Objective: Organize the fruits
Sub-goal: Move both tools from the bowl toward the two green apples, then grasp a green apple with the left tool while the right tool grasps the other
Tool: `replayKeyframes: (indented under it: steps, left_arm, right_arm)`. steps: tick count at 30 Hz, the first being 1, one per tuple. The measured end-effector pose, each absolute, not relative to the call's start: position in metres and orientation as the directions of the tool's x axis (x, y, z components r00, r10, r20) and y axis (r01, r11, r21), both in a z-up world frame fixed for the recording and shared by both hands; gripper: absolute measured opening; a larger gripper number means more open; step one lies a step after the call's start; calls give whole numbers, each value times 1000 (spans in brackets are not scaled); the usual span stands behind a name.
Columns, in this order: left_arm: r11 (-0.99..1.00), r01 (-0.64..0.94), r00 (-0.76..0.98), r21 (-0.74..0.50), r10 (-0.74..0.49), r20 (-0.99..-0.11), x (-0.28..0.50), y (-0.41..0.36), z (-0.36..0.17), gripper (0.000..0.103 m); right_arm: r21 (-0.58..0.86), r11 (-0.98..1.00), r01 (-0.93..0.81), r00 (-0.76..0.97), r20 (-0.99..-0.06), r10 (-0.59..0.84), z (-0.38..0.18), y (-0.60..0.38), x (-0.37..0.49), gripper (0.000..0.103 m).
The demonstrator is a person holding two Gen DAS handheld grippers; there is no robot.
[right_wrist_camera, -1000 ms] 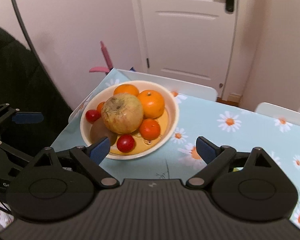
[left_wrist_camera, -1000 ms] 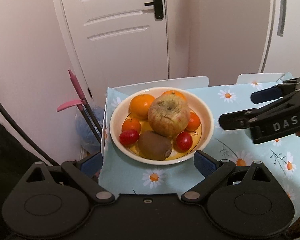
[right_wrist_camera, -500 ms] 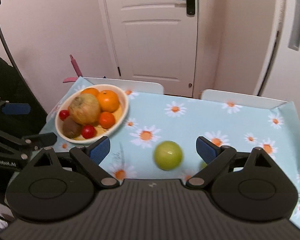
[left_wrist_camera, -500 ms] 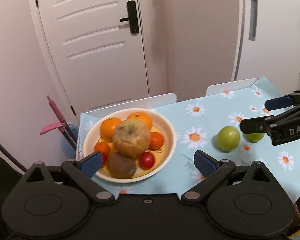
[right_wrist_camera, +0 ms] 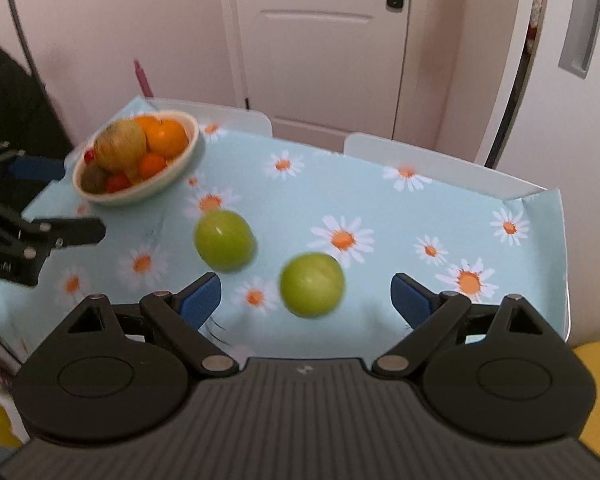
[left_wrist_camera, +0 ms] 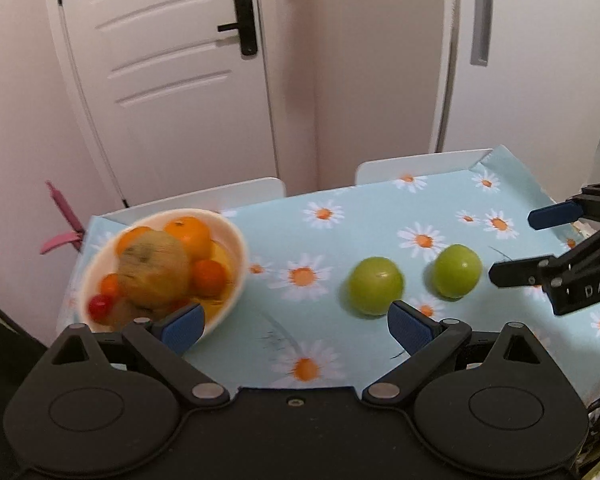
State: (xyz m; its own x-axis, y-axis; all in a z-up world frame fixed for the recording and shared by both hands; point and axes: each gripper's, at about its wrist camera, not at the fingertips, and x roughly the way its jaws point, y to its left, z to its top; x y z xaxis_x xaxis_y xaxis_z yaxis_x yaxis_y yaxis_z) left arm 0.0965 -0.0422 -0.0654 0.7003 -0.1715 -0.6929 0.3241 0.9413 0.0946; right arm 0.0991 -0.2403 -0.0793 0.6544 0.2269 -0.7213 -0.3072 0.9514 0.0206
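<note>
two green apples (left_wrist_camera: 375, 291) on daisy tablecloth (left_wrist_camera: 364, 220)

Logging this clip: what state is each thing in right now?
Left tongs: open, empty.
Right tongs: open, empty.
Bowl: upright on the tablecloth, heaped with fruit.
Green apple nearer the bowl: loose on the tablecloth.
Other green apple: loose beside it.
Door: shut.

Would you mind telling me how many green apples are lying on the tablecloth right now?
2. One green apple lies nearer the fruit bowl; the other green apple lies just ahead of the open right gripper. Neither is hidden.
</note>
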Motion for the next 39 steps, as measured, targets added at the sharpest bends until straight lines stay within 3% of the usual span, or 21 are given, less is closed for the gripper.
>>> replayKeyframes:
  steps: [10,14,20,23,39]
  left_arm:
    - [908,405,667,107,-213,-714,125,-90,-109,91]
    - [901,422,641,101,-218,-736,140,-103,-128,76]
    - [901,423,624,91,-217,-751,154,-115,-141,76]
    - [909,408,612,87,-202,-764,160,-119,-146,61]
    - [930,358,624,80,-175,-762,151,-113,-145,60]
  right_arm:
    - [8,914,-407,615,-737,280,-118,-269,115,103]
    - [24,902,-431,594,-745,304,-131,-269,120,99]
    - [40,889,-457,583,-741,333,-139,-264,126,97]
    - [51,885,-463,574,-744,344,-142,-261,130,92]
    - [81,882,-464,573,-732,369,-146,-250,143,81]
